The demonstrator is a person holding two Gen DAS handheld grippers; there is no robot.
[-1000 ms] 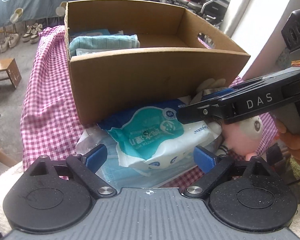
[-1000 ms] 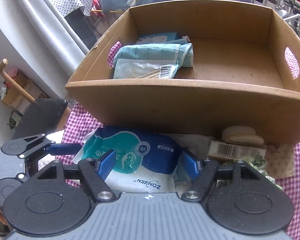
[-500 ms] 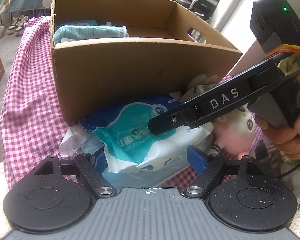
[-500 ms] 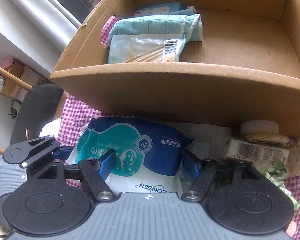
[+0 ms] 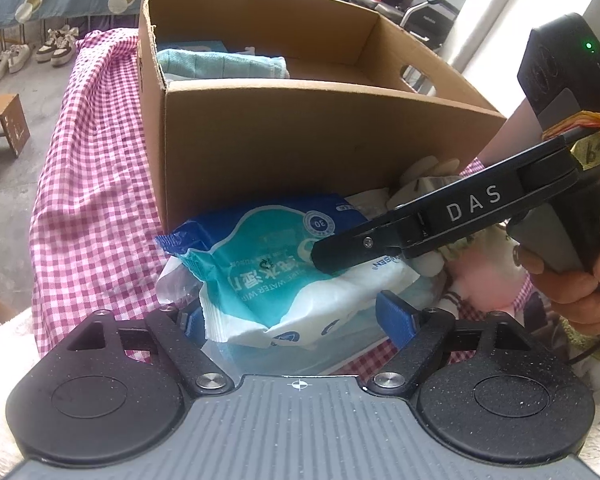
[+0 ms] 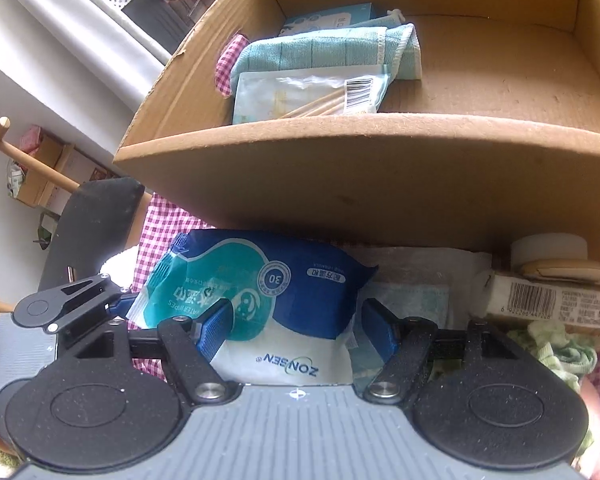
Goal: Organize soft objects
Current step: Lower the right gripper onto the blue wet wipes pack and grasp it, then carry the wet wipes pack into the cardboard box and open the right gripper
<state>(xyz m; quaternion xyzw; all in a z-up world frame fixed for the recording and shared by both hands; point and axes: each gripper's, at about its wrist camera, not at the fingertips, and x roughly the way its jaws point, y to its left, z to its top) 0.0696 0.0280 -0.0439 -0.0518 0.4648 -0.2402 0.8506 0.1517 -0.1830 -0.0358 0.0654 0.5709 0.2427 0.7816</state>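
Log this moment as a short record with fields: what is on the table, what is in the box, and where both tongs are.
surface: checked cloth
box: cardboard box, open at the top
in box: folded towel, clear packet in front of it
in front of box: pack of wipes, lying flat
left tongs: pads either side of the wipes' near end; grip cannot be told
right tongs: pads either side of the wipes, not clearly pressing
beside wipes: glove, pink toy
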